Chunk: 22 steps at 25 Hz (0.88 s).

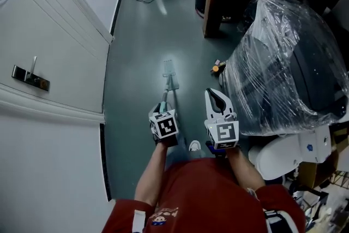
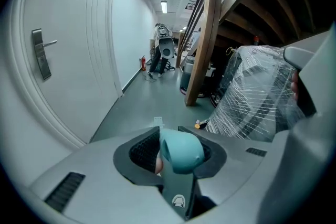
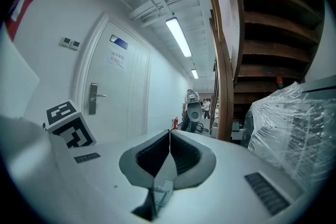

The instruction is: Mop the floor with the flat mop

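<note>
Flat mop (image 1: 169,69): head lies flat on green floor (image 1: 142,35), well ahead of the fingertips. Teal handle end (image 2: 181,150) clamped between left gripper (image 1: 163,103) jaws. Right gripper (image 1: 216,96): jaws pressed together, empty, just beside the handle. Step, judged: mopping stroke. Next: slide head along floor, kept flat.
</note>
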### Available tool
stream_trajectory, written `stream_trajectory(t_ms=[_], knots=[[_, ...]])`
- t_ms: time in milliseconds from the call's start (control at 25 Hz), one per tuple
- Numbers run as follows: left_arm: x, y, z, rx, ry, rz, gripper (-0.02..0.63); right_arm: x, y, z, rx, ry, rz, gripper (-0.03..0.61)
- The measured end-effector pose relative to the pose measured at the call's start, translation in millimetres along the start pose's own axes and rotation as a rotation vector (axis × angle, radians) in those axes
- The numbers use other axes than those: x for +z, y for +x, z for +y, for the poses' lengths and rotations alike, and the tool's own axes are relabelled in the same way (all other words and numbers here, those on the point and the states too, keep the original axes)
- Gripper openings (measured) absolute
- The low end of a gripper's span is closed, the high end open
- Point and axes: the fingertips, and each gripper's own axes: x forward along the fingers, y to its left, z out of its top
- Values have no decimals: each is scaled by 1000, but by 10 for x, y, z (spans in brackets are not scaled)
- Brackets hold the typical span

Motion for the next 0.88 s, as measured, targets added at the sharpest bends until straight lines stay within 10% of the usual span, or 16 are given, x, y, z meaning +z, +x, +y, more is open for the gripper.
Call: stream_trajectory(t_ms=[880], knots=[[-874,-891,323,-49,4,7,123,-131,-957,948,-23,-13,16,18]])
